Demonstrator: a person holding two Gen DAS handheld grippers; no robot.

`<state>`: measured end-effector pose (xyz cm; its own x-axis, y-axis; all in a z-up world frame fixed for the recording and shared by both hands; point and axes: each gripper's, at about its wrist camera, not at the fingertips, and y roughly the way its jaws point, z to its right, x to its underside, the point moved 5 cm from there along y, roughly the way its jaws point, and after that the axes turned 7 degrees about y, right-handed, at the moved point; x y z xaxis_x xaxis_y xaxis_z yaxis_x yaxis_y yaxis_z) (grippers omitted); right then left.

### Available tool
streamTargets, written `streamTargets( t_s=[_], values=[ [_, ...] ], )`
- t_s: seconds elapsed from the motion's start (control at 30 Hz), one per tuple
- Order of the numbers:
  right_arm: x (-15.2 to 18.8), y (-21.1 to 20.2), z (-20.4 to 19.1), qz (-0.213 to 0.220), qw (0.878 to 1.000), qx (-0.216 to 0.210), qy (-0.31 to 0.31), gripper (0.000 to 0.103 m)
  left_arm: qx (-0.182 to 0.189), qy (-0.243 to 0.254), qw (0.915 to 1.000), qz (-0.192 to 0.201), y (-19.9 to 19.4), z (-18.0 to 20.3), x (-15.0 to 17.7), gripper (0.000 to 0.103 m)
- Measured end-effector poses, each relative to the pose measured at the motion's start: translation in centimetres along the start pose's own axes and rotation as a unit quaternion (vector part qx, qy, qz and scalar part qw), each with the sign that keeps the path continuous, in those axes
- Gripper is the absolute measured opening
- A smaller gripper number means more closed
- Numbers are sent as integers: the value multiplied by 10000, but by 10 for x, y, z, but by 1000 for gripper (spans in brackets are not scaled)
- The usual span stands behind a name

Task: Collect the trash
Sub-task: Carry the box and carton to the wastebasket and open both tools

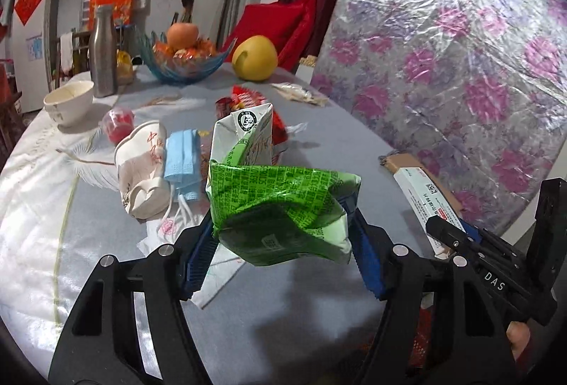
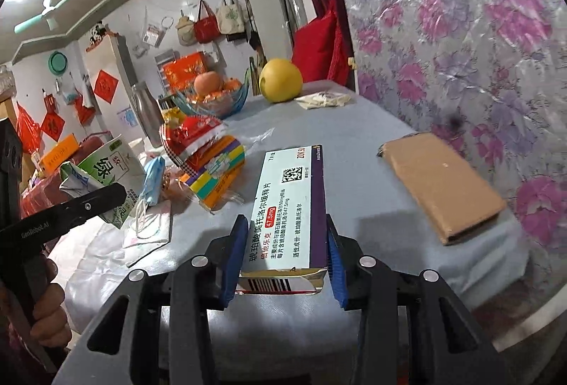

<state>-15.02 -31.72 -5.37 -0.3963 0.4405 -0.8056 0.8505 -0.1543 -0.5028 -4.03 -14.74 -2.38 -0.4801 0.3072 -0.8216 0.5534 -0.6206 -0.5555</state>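
The left gripper (image 1: 283, 236) is clamping a crushed green carton (image 1: 283, 208) between its blue fingers (image 1: 200, 261), holding it clear of the worktop (image 1: 319, 144) at the view's centre. The right gripper (image 2: 285, 257) is squeezing one pill box (image 2: 288, 211) by its long sides near the barcode end, the box pointing toward 12 o'clock. Both pieces are looking light; the carton is soft and already buckling, so a grip across its folded base is probably safest, while the box is stiffer card that could dent if pinched harder. Still lying on the worktop in the left view: one paper cup (image 1: 141, 172) on its side at 10 o'clock of the carton, one blue mask (image 1: 180, 162) touching it, and one red wrapper (image 1: 248, 101) behind at 12 o'clock. In the right view, one flat brown packet (image 2: 443, 186) is lying at 2 o'clock of the box, well apart. One pomelo (image 1: 254, 58) and one fruit bowl (image 1: 184, 66) are sitting at the far edge.
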Motion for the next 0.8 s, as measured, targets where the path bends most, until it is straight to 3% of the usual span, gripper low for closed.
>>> streamTargets(
  t_s=[0.2, 0.5, 0.8],
  values=[
    [-3, -31, 18, 222, 9997, 86, 1, 42, 205, 283, 9994, 39, -9, 34, -3, 68],
    [2, -71, 68, 325, 9989, 313, 130, 42, 777, 698, 9941, -297, 4, 101, 10, 68],
    [30, -103, 140, 18, 9956, 908, 217, 42, 1172, 1317, 9820, -672, 25, 177, 30, 68]
  ],
)
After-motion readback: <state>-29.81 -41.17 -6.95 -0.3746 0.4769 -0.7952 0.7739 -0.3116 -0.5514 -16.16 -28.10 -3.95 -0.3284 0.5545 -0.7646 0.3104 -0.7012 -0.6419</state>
